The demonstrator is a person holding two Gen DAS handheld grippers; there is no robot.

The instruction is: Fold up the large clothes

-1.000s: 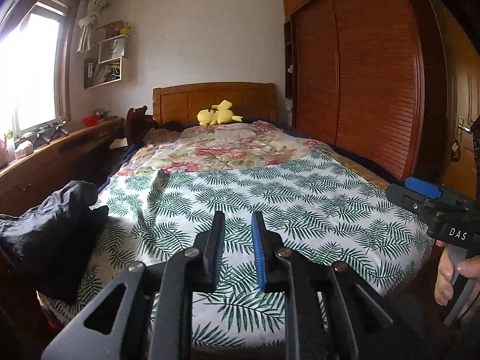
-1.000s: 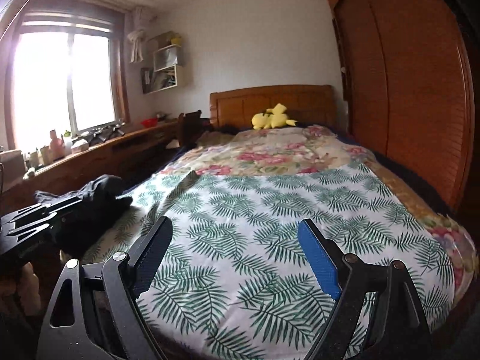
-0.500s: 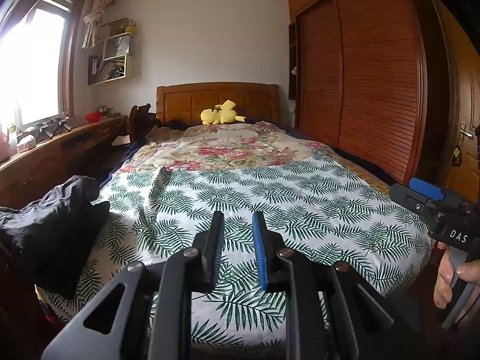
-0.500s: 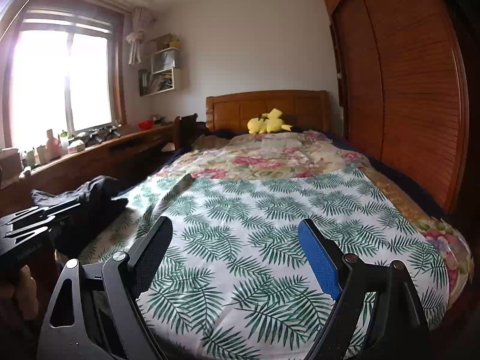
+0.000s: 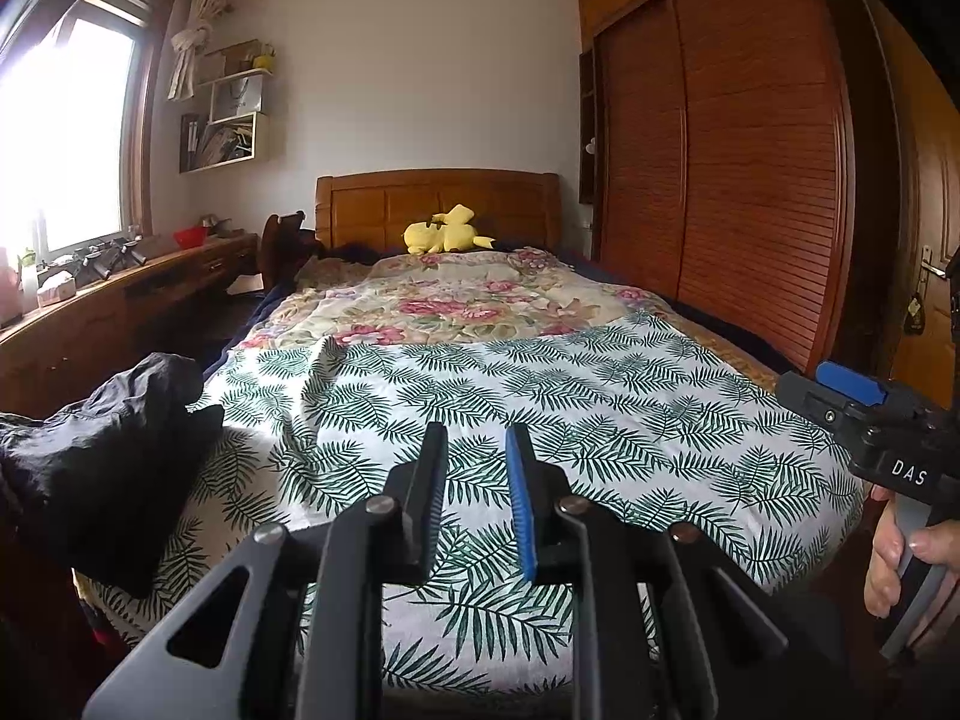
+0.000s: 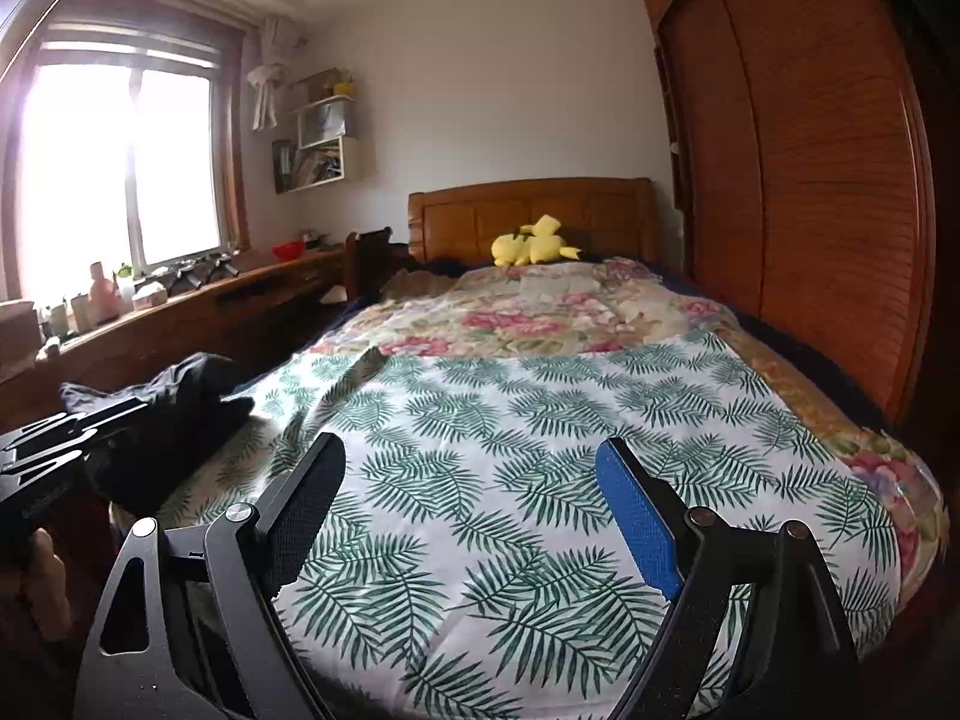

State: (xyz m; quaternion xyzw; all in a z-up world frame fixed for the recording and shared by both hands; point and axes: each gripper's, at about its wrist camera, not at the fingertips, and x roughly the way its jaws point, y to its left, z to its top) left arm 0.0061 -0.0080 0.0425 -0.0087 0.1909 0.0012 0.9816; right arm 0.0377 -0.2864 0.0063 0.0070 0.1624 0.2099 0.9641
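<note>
A crumpled black garment (image 5: 102, 462) lies in a heap at the bed's near left corner; it also shows in the right wrist view (image 6: 174, 420). My left gripper (image 5: 477, 450) hovers above the foot of the bed, to the right of the garment, jaws a narrow gap apart and empty. My right gripper (image 6: 471, 468) is wide open and empty over the foot of the bed; its body shows at the right edge of the left wrist view (image 5: 864, 414).
The bed carries a white palm-leaf sheet (image 5: 540, 408) in front and a floral quilt (image 5: 468, 306) behind. A yellow plush toy (image 5: 444, 231) sits by the headboard. A wooden desk (image 5: 120, 306) runs along the left wall. A slatted wardrobe (image 5: 738, 180) stands on the right.
Both grippers have drifted slightly; the views shift a little. Jaw openings are unchanged and the garment has not moved.
</note>
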